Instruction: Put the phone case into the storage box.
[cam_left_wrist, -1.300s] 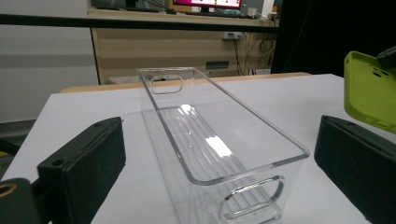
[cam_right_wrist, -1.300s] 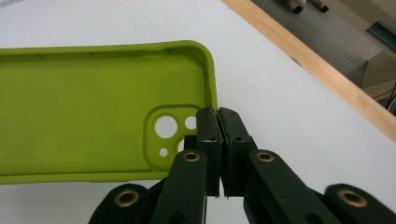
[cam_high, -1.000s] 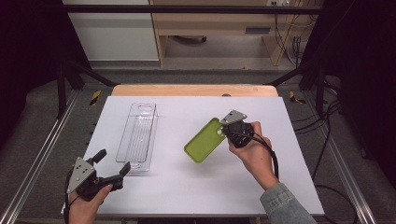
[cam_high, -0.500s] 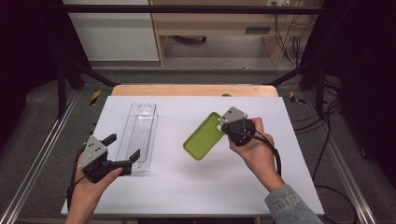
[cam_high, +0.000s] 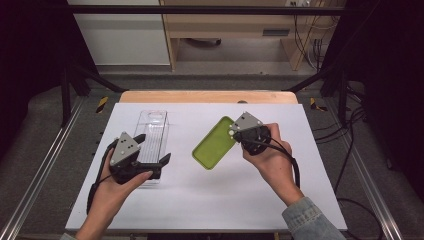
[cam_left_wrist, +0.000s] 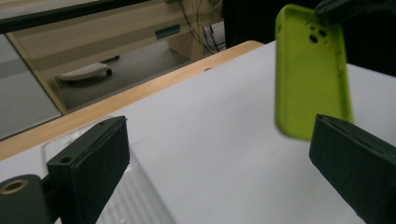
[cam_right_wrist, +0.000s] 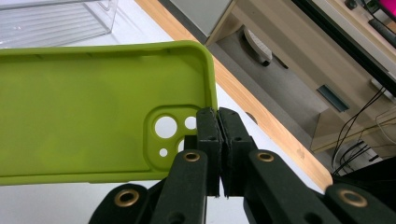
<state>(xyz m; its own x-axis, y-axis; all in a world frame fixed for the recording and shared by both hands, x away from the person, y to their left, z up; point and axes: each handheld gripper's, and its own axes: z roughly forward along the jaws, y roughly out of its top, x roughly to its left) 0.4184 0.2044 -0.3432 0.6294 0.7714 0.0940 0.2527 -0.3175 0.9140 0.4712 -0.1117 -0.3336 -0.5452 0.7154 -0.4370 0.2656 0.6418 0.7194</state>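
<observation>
A lime-green phone case (cam_high: 215, 144) hangs tilted above the white table (cam_high: 210, 205), right of centre. My right gripper (cam_high: 234, 132) is shut on the case's edge beside the camera cut-out; in the right gripper view the pads (cam_right_wrist: 208, 126) pinch the rim of the case (cam_right_wrist: 84, 116). A clear plastic box (cam_high: 151, 131) lies on the table at the left. My left gripper (cam_high: 152, 148) hovers over the box's near end, open with nothing between its jaws. In the left gripper view the case (cam_left_wrist: 310, 70) stands ahead to the right and the box (cam_left_wrist: 130, 200) lies below.
The table's wooden far edge (cam_high: 210, 96) borders a drop to the floor, with a wooden bench (cam_high: 235, 25) beyond. Metal rails (cam_high: 45, 165) run along both sides. Cables (cam_high: 350, 150) trail at the right.
My left gripper has risen and moved forward and right from the table's front-left corner to over the clear box. The right gripper has lifted the green case slightly.
</observation>
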